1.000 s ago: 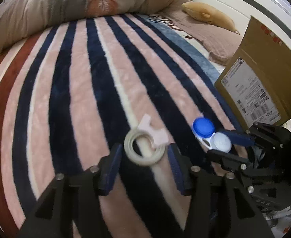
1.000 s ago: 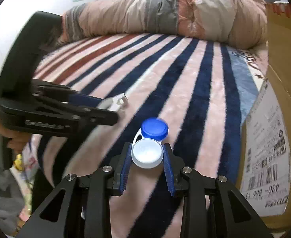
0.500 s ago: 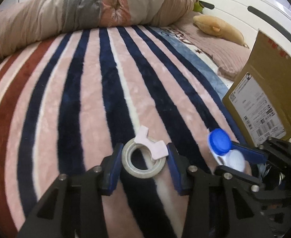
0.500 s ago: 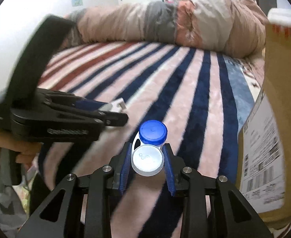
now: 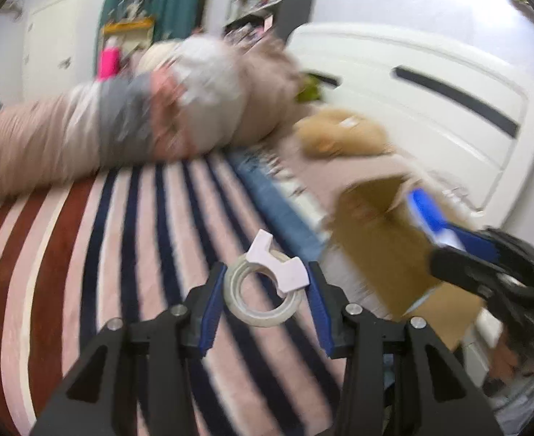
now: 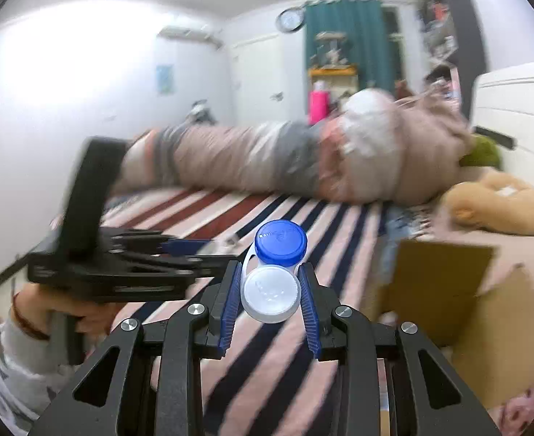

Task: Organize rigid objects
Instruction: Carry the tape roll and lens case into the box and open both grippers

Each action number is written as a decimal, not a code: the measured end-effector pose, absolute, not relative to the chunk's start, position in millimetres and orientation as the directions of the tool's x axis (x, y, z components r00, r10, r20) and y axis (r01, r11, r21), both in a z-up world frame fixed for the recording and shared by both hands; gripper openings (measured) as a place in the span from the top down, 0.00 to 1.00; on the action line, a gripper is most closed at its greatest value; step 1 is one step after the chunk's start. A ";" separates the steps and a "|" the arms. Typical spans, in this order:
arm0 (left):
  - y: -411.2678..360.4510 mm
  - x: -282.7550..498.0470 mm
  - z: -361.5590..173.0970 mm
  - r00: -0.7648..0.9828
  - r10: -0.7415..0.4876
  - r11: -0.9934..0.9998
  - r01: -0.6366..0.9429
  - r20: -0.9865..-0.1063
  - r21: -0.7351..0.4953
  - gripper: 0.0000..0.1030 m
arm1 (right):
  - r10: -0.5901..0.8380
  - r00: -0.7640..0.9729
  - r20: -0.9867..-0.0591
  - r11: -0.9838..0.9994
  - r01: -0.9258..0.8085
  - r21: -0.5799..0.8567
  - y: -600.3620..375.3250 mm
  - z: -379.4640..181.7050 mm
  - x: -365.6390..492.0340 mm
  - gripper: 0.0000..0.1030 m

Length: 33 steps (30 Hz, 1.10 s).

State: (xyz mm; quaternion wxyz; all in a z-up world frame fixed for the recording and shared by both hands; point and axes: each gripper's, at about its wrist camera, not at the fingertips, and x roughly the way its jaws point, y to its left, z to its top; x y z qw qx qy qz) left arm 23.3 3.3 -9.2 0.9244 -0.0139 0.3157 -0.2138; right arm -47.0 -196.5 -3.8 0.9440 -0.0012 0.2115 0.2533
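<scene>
My left gripper point(image 5: 265, 296) is shut on a roll of clear tape point(image 5: 263, 301) with a white cutter tab point(image 5: 277, 265), held up above the striped blanket point(image 5: 85, 254). My right gripper point(image 6: 270, 290) is shut on a contact lens case point(image 6: 271, 294) with one white cap and one blue cap point(image 6: 280, 241), also lifted. The right gripper with the case shows blurred at the right of the left wrist view point(image 5: 448, 236). The left gripper shows at the left of the right wrist view point(image 6: 128, 269).
An open cardboard box point(image 5: 386, 239) stands at the right of the bed, also in the right wrist view point(image 6: 448, 290). A rolled duvet point(image 6: 267, 160) lies along the far side. A tan plush toy point(image 6: 496, 200) and a white headboard point(image 5: 430, 109) are at the right.
Both grippers have risen well above the blanket with their objects still held, and the views now tilt up to the room. The cardboard box now lies lower and nearer ahead of both.
</scene>
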 end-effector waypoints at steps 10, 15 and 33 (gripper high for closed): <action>-106.3 29.6 35.9 0.621 -0.557 0.800 0.580 -0.551 -0.154 0.61 | 0.248 0.795 -0.553 0.964 -0.260 0.058 -290.3 -35.7 -16.6 0.74; -147.1 43.1 24.0 0.579 -0.547 0.788 0.601 -0.604 -0.137 0.61 | 0.211 0.775 -0.595 0.970 -0.241 0.030 -307.6 -53.3 -11.2 0.74; -199.3 76.7 -13.5 0.477 -0.467 0.781 0.618 -0.745 -0.093 0.60 | 0.272 0.761 -0.589 0.957 -0.280 0.080 -325.3 -58.3 -3.5 0.73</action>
